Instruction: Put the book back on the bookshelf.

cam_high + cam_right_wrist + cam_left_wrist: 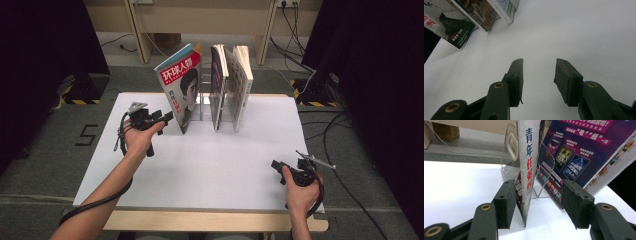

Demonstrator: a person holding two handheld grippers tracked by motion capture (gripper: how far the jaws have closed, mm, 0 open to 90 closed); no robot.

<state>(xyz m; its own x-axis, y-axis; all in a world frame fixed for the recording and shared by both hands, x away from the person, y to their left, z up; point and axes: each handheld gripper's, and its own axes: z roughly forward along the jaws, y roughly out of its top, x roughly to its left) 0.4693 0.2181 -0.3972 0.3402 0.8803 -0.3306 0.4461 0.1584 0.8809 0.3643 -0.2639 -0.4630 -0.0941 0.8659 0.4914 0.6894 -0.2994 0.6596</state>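
Item: left gripper [169,118], held in the left hand [140,135] with forearm reaching diagonally up the white table [210,170]. Its jaws stand apart astride the lower spine edge of the magazine [181,87]; the near pad sits just beside the cover, and a gap shows on the other side, so no clamp.

Item: magazine, upright and tilted at the left end of the row, in a clear acrylic rack [510,152]. Cover reads 环球人物 (white on red); the left gripper view gives the spine, 青年 in blue.

Item: neighbouring magazines [231,85], one purple back cover.

Item: right gripper [290,166], near the table's front right, jaws wide over bare tabletop, grasping nothing.
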